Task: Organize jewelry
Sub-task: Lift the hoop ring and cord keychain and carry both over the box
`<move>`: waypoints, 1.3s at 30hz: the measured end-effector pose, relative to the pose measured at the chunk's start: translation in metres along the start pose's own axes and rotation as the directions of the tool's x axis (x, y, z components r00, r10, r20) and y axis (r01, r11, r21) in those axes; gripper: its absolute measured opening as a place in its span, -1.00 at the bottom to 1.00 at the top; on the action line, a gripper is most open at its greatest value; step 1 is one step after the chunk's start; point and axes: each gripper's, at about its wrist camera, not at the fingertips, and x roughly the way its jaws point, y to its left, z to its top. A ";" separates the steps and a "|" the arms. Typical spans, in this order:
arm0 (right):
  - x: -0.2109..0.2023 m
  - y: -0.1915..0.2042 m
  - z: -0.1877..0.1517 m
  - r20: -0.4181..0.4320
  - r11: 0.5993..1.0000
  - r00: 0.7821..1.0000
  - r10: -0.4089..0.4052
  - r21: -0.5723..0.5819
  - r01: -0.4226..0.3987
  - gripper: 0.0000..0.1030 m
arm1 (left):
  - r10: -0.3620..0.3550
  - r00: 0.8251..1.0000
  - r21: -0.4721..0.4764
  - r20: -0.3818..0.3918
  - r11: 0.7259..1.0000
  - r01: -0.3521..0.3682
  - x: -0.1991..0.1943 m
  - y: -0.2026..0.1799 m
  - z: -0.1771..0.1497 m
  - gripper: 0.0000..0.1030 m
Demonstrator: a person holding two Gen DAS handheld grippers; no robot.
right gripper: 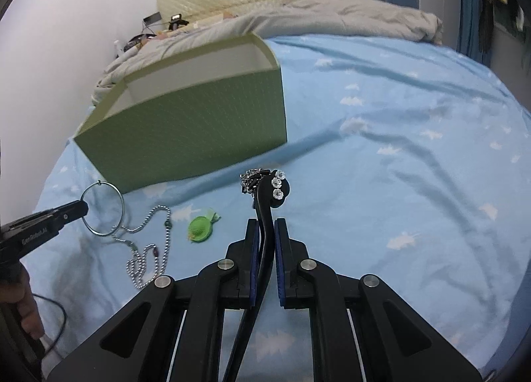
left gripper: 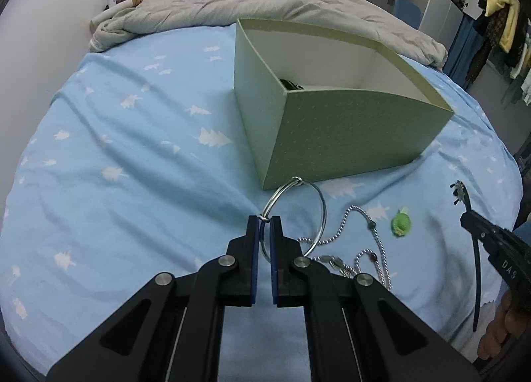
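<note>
Two hand-held grippers are recorded over a bed covered by a light blue sheet [left gripper: 132, 156] printed with white tree shapes.

Item, left: the left gripper [left gripper: 265, 221] is clamped on a thin silver bangle [left gripper: 298, 212], whose wire is pinched between the blue pads; the ring is held tilted, its far edge just in front of the box corner. From the right wrist view the same gripper [right gripper: 83, 207] is seen at the rim of the bangle [right gripper: 103, 209].

Item, centre: a green box [left gripper: 332, 129] with a white interior is set open on the sheet; something dark is seen inside at its near left corner, too hidden to identify. A silver beaded chain [right gripper: 149, 249] is laid in loose loops on the sheet near the box, and a small green ornament [right gripper: 199, 229] is placed just beside it.

Item, right: the right gripper [right gripper: 265, 224] is closed on a black curved hair piece [right gripper: 265, 212], decorated at its top end with white flowers [right gripper: 278, 184] and dark beads; it is held clear of the sheet.

Item, background: a grey quilt [left gripper: 265, 7] is bunched against a padded headboard.
</note>
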 end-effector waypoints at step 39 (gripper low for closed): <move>-0.084 0.050 0.079 0.179 0.981 0.974 0.138 -0.156 -0.111 -0.87 | -0.095 0.989 0.002 0.115 0.995 0.095 -0.082 -0.026 0.063 -0.90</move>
